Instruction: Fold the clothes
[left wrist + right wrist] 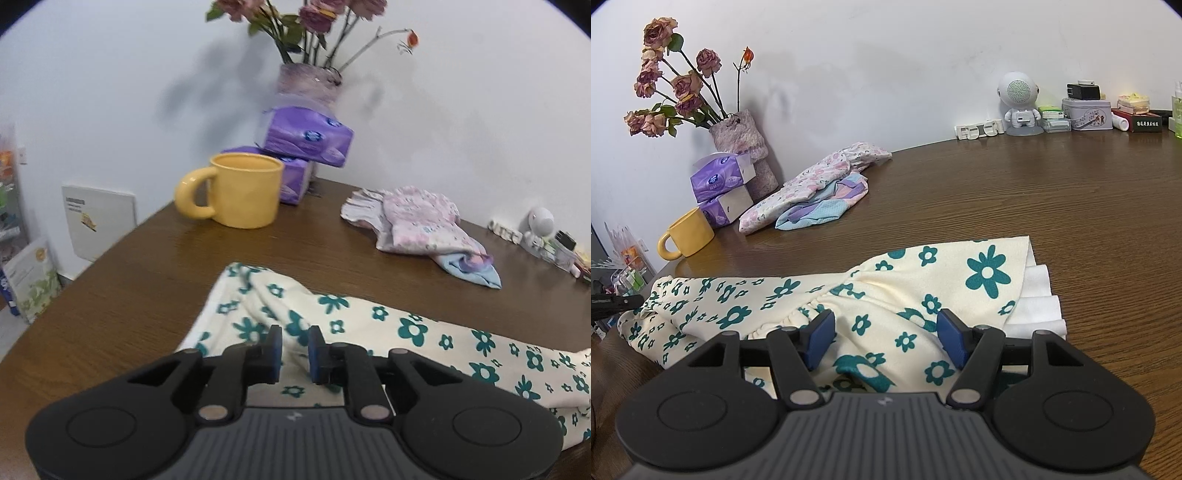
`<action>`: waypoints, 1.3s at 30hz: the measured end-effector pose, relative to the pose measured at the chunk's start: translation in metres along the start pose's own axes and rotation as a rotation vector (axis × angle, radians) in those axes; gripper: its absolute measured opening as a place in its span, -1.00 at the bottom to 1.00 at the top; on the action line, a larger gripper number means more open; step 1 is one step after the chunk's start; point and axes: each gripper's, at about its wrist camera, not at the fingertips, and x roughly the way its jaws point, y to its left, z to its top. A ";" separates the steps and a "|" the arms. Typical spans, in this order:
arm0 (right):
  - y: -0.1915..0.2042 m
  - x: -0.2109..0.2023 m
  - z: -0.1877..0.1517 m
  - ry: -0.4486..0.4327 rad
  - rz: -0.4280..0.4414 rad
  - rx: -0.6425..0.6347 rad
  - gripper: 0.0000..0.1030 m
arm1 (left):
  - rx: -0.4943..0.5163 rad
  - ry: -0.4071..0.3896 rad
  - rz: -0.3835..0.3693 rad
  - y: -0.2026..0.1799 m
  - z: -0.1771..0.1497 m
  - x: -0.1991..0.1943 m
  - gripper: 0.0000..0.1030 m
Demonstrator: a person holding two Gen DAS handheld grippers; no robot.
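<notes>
Two wrist views over a wooden table (1071,206) during folding. I hold the left gripper (294,356) low over the narrow end of the cream garment with teal flowers (369,325), its jaws nearly together with a slim gap between the blue pads; no cloth is visibly pinched there, so I read it as hovering above a fold, not holding it. I keep the right gripper (886,339) over the wider, gathered end of the same garment (886,295), jaws standing well apart with the fabric lying below them, not clamped. The garment lies stretched lengthwise near the table's front edge, presumably so each gripper can take one end. A pile of pink and blue clothes (820,188) sits well apart at the back, near the yellow mug (236,192) and purple tissue packs (306,136), likely kept clear of the working area.
</notes>
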 end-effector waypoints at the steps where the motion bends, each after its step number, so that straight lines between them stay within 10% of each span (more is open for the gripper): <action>1: 0.000 0.000 0.000 0.000 0.000 0.000 0.21 | 0.000 0.012 -0.002 -0.001 0.000 0.003 -0.75; 15: -0.001 0.000 0.000 0.000 0.001 0.001 0.21 | -0.083 -0.039 0.051 0.020 0.000 -0.009 -1.00; 23: -0.001 0.000 0.000 0.001 0.000 -0.001 0.21 | -0.089 -0.123 0.295 0.049 0.006 -0.035 -1.00; 31: -0.001 0.000 0.000 0.001 0.000 -0.002 0.22 | -0.112 -0.070 0.046 0.027 0.008 -0.013 -0.40; 39: -0.002 0.000 0.000 0.000 0.002 0.001 0.22 | -0.046 -0.012 0.045 0.000 0.014 0.020 -0.59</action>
